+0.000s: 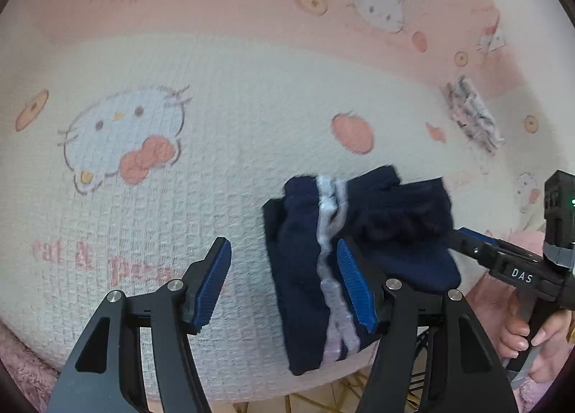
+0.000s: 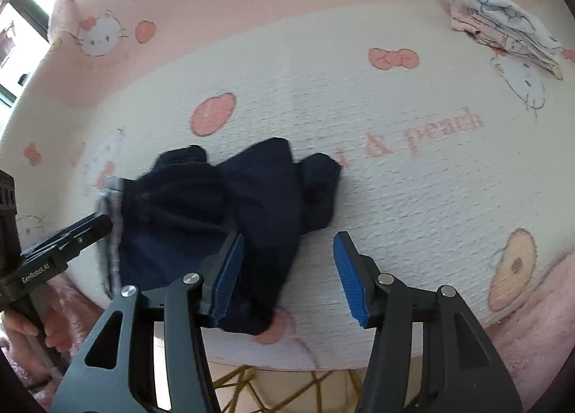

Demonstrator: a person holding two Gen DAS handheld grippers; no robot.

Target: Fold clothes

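A navy garment [image 1: 305, 269] with white side stripes lies folded into a small bundle near the front edge of the bed. My left gripper [image 1: 284, 251] hovers over its striped left part, jaws open, the blue pads pressing on nothing. In the right wrist view the same garment [image 2: 215, 215] lies dark and rumpled. My right gripper [image 2: 289, 244] stands open over its right end, with the left pad in front of the cloth and the right pad over bare cover. Each gripper shows from the side in the other's view, its tips close to the bundle's edge.
The bed cover [image 1: 233, 107] is white and pink, printed with cat faces and peaches. A stack of folded light clothes [image 2: 503, 24] sits far back right. Pink fluffy bedding [image 2: 532, 323] lies at the sides. Below the bed's front edge there is floor with a gold wire frame [image 2: 244, 388].
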